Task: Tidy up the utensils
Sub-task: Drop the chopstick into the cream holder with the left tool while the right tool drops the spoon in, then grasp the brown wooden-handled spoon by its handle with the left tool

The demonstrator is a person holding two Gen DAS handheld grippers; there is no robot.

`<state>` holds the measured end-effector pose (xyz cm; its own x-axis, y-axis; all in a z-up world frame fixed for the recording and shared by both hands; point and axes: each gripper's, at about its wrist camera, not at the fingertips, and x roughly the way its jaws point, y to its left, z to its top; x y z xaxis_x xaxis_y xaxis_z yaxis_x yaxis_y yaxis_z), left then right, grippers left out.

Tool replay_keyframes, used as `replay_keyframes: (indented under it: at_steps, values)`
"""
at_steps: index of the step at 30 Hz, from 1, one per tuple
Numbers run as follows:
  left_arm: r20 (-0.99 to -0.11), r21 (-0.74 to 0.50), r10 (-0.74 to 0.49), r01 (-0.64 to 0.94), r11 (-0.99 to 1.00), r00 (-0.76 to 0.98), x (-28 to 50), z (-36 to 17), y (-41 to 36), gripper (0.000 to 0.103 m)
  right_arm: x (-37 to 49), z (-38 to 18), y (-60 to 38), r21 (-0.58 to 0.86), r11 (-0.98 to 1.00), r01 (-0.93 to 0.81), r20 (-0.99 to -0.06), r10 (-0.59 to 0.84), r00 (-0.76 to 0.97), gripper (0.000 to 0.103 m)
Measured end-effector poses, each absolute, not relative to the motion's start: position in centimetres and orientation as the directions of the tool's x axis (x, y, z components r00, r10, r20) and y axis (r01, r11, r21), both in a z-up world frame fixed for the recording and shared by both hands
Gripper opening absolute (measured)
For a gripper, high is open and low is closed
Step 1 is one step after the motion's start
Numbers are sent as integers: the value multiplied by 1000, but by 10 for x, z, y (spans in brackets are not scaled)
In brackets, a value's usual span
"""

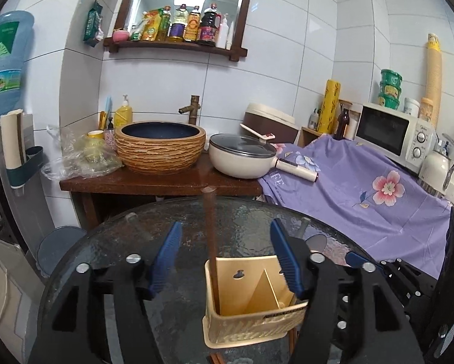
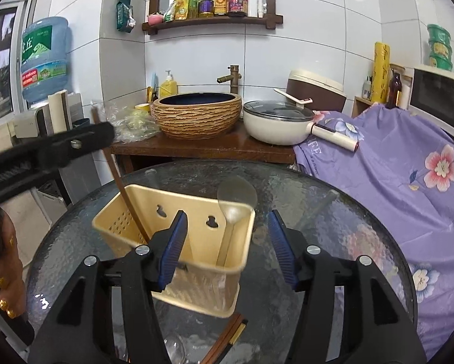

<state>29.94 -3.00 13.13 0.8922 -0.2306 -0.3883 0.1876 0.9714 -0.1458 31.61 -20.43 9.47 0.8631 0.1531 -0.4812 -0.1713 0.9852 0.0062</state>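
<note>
A cream plastic utensil holder point(image 1: 251, 309) point(image 2: 196, 242) stands on the round glass table point(image 1: 172, 230) point(image 2: 333, 200). A brown chopstick point(image 1: 211, 242) point(image 2: 129, 203) stands in its left compartment. A clear plastic spoon point(image 2: 236, 200) stands in its right compartment. My left gripper point(image 1: 227, 257) is open above the holder, its fingers either side of the chopstick and apart from it. My right gripper point(image 2: 227, 245) is open and empty in front of the holder. More brown chopsticks point(image 2: 227, 339) lie on the glass near the front edge.
Behind the table a wooden stand holds a woven basin point(image 2: 196, 115) and a cream lidded pan point(image 2: 278, 124). A purple floral cloth point(image 2: 408, 182) covers the counter at right, with a microwave point(image 1: 390, 133). A water dispenser stands at left.
</note>
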Motion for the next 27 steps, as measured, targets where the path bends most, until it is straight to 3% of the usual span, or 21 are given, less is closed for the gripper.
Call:
replay_keyframes:
  at_steps: [6,12,14,22,27]
  values:
    - [-483,-153,-180,120,981,857,269,117,-8,82,267,89,-218,31,983,-183,-480,175,860,68]
    - [-629,-99,-153,117,988,762,243,64,-1,81,233,46,-225,57,978,-198,-600,192,776,69]
    - [-677,-70,-153,143,987,720,233,42,-4,78,221,30,-227,61,980,-192,-630,187,754,69]
    - [-789,-53,-169,209,976,590,208,-14,-16,42,200,-14,-229,76,983,-167,-712,170,681,68]
    - [-821,-41,-171,242,969,545,198,-32,-29,32,196,-17,-218,73,978,-196,-715,188,673,67]
